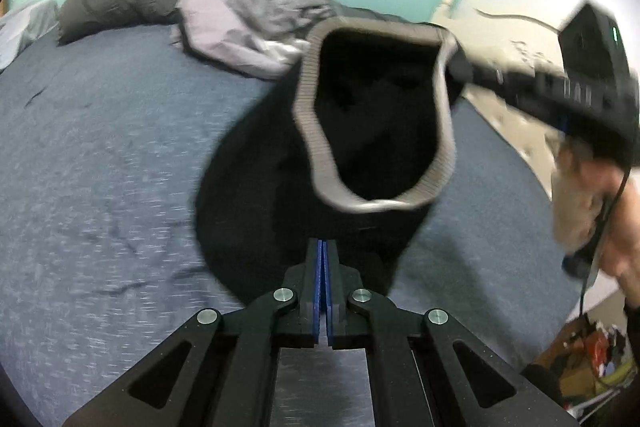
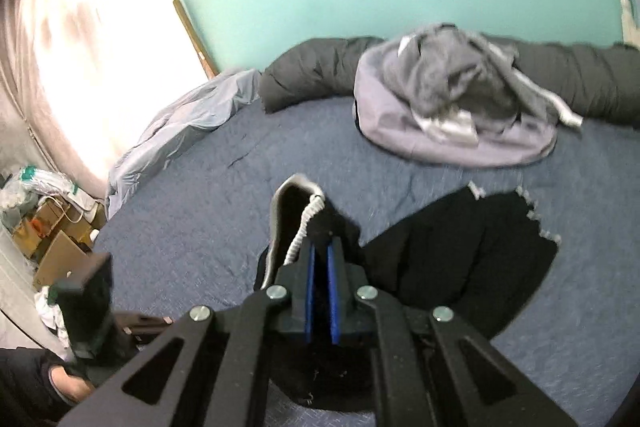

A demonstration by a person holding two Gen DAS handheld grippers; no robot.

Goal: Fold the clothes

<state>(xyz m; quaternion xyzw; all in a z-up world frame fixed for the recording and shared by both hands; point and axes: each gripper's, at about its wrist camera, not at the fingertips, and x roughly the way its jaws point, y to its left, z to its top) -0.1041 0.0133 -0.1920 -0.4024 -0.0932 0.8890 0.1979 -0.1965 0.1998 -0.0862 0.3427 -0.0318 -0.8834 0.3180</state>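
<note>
Both wrist views close over bed (image 1: 100, 155)

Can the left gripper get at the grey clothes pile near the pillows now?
Probably not yet. The left gripper is shut on the black garment, which hangs between it and the grey clothes pile. The blue bed cover between them is otherwise free.

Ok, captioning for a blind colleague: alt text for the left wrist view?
Both grippers hold up a black garment, its grey ribbed opening gaping at the camera: left gripper below, right gripper at the rim. Behind, a blue bed with piled grey clothes.
</note>
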